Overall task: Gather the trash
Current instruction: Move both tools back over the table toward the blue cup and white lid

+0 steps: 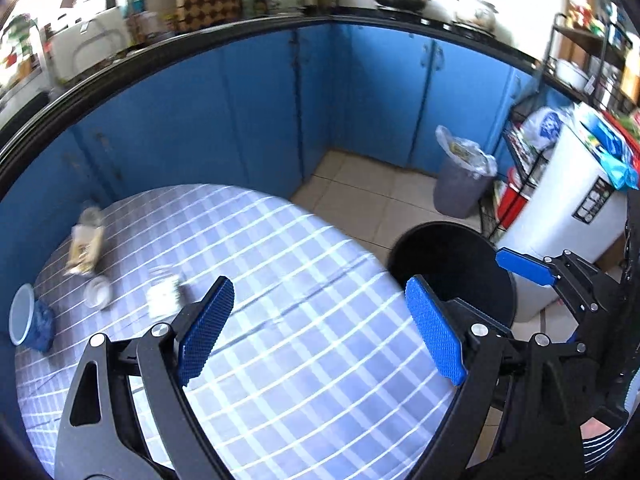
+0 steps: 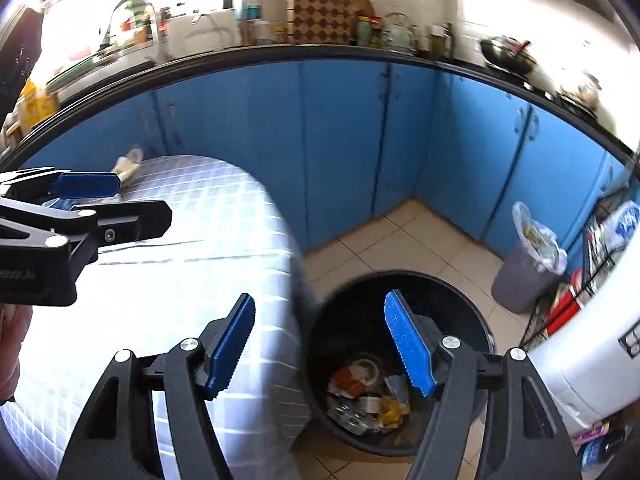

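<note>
My left gripper (image 1: 320, 292) stands open and holds nothing, above the checked tablecloth (image 1: 304, 360). At the table's far left lie a brown packet (image 1: 86, 246), a white cup (image 1: 98, 292), a crumpled white wrapper (image 1: 164, 298) and a blue wad (image 1: 42, 326) beside a small bowl (image 1: 18, 316). My right gripper (image 2: 320, 308) is open and bare, hanging over the table's edge and the black bin (image 2: 400, 276). Wrappers and packets (image 2: 368, 394) lie in the bin's bottom. The black bin (image 1: 452, 264) stands on the floor just right of the table.
Blue cabinets (image 2: 344, 140) under a black counter ring the room. A grey bin with a plastic liner (image 2: 524, 276) stands in the floor corner. A white appliance (image 1: 568, 200) and a wire rack (image 1: 524, 152) stand at the right, close behind the black bin.
</note>
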`<state>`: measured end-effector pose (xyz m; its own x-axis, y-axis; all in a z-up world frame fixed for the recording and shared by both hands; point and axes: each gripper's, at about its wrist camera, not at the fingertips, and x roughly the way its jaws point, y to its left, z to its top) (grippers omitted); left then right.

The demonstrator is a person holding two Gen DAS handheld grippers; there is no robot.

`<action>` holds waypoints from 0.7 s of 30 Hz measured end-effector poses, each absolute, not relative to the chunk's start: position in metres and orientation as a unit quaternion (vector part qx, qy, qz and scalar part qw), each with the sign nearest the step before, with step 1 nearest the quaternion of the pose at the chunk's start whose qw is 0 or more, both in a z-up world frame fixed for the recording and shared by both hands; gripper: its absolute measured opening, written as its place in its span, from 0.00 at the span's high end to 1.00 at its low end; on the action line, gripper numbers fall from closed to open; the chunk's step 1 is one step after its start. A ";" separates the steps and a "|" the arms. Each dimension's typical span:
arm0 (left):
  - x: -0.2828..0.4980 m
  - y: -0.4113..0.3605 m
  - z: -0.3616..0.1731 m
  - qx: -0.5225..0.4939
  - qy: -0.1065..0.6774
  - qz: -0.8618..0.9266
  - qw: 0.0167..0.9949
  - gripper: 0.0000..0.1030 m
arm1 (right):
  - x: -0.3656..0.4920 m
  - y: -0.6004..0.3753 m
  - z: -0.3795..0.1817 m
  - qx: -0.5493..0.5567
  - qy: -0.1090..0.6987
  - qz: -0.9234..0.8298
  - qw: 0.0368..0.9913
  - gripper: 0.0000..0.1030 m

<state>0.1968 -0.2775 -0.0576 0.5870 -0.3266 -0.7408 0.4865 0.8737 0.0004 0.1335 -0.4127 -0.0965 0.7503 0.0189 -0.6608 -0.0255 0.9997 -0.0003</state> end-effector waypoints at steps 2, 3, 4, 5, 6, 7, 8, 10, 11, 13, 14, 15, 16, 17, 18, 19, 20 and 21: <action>0.199 -0.256 -0.056 0.096 0.391 -0.216 0.890 0.16 | 0.139 -0.394 -0.093 -0.014 0.354 0.024 0.935 0.36; 0.200 -0.245 -0.055 0.092 0.391 -0.210 0.891 0.15 | 0.141 -0.386 -0.092 -0.018 0.354 0.030 0.935 0.36; 0.201 -0.232 -0.055 0.087 0.392 -0.203 0.893 0.15 | 0.143 -0.377 -0.091 -0.022 0.355 0.036 0.934 0.36; 0.202 -0.223 -0.055 0.084 0.392 -0.196 0.895 0.14 | 0.147 -0.363 -0.089 -0.029 0.356 0.046 0.933 0.36; 0.202 -0.212 -0.055 0.081 0.391 -0.188 0.897 0.14 | 0.150 -0.352 -0.089 -0.036 0.357 0.053 0.932 0.36; 0.204 -0.198 -0.055 0.077 0.391 -0.177 0.900 0.14 | 0.153 -0.344 -0.088 -0.040 0.358 0.058 0.931 0.36; 0.205 -0.186 -0.055 0.075 0.390 -0.168 0.902 0.13 | 0.155 -0.333 -0.088 -0.046 0.359 0.064 0.930 0.36; 0.207 -0.164 -0.056 0.070 0.391 -0.149 0.906 0.12 | 0.164 -0.310 -0.088 -0.056 0.364 0.080 0.926 0.36; 0.209 -0.152 -0.057 0.066 0.392 -0.138 0.907 0.12 | 0.169 -0.297 -0.089 -0.060 0.368 0.089 0.923 0.36; 0.211 -0.128 -0.059 0.059 0.392 -0.116 0.911 0.11 | 0.175 -0.278 -0.092 -0.065 0.375 0.103 0.919 0.36; 0.212 -0.112 -0.060 0.057 0.390 -0.098 0.914 0.11 | 0.180 -0.267 -0.093 -0.068 0.377 0.109 0.917 0.36; 0.212 -0.101 -0.060 0.058 0.388 -0.086 0.916 0.10 | 0.184 -0.261 -0.094 -0.070 0.379 0.112 0.916 0.36; 0.213 -0.091 -0.061 0.058 0.387 -0.075 0.917 0.09 | 0.189 -0.253 -0.095 -0.071 0.382 0.114 0.914 0.36; 0.213 -0.078 -0.062 0.060 0.383 -0.056 0.920 0.07 | 0.193 -0.248 -0.096 -0.070 0.384 0.116 0.913 0.36; 0.214 -0.065 -0.062 0.061 0.380 -0.038 0.922 0.05 | 0.200 -0.241 -0.098 -0.065 0.389 0.120 0.911 0.36; 0.216 -0.056 -0.064 0.061 0.378 -0.027 0.923 0.04 | 0.207 -0.235 -0.099 -0.058 0.394 0.123 0.909 0.36; 0.219 -0.040 -0.066 0.057 0.377 -0.012 0.924 0.04 | 0.213 -0.229 -0.101 -0.051 0.398 0.124 0.907 0.36; 0.222 -0.028 -0.068 0.052 0.378 -0.003 0.924 0.04 | 0.219 -0.225 -0.103 -0.047 0.401 0.123 0.906 0.36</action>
